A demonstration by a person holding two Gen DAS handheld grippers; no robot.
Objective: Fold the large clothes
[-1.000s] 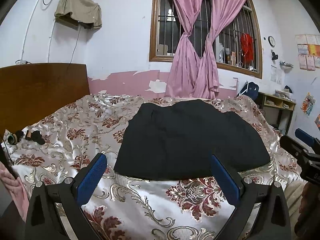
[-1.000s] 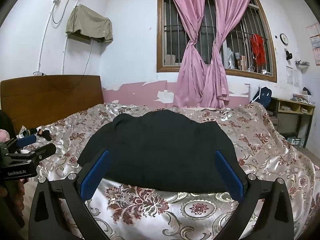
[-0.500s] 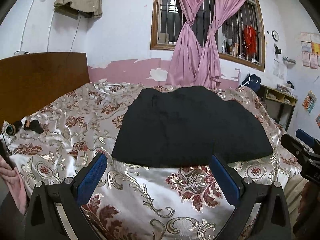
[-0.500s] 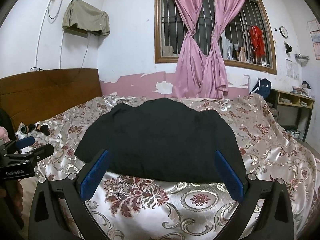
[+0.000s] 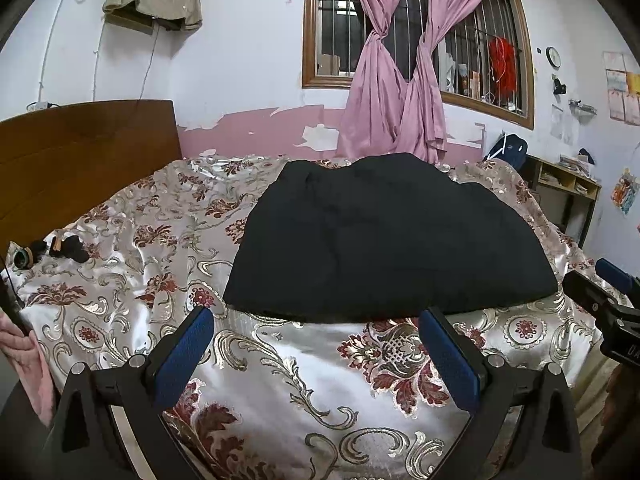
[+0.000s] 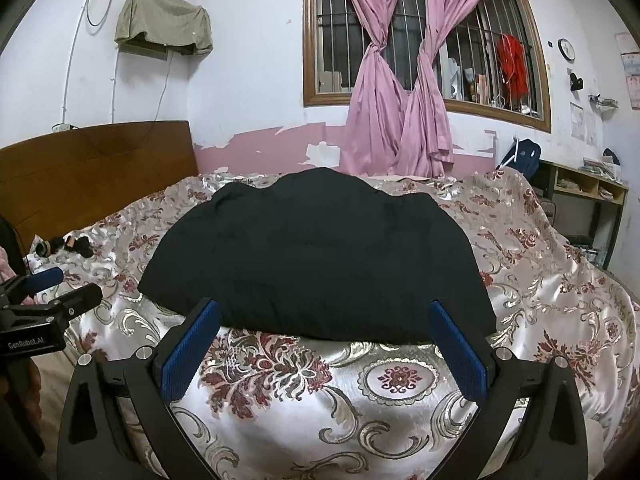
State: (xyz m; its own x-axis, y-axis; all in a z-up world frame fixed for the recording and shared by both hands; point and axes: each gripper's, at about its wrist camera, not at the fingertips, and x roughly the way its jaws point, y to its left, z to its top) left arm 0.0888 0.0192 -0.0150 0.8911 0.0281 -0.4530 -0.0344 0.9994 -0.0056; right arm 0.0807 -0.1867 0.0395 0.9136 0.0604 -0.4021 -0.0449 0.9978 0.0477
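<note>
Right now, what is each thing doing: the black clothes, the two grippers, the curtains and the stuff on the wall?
Black garment: lying spread on the bedspread, held by nothing.
Left gripper: open, empty, above the bedspread.
Right gripper: open, empty, near the garment's front edge.
Pink curtains: knotted, drawn aside.
Beige cloth: draped over a wall unit.

You can read one label clearly: "GenRobot.AI" in white letters on the black body of the left gripper (image 6: 52, 292), seen at the left edge of your right wrist view. On the right gripper (image 5: 608, 292), in your left wrist view, only cut-off white characters show, too partial to read.
</note>
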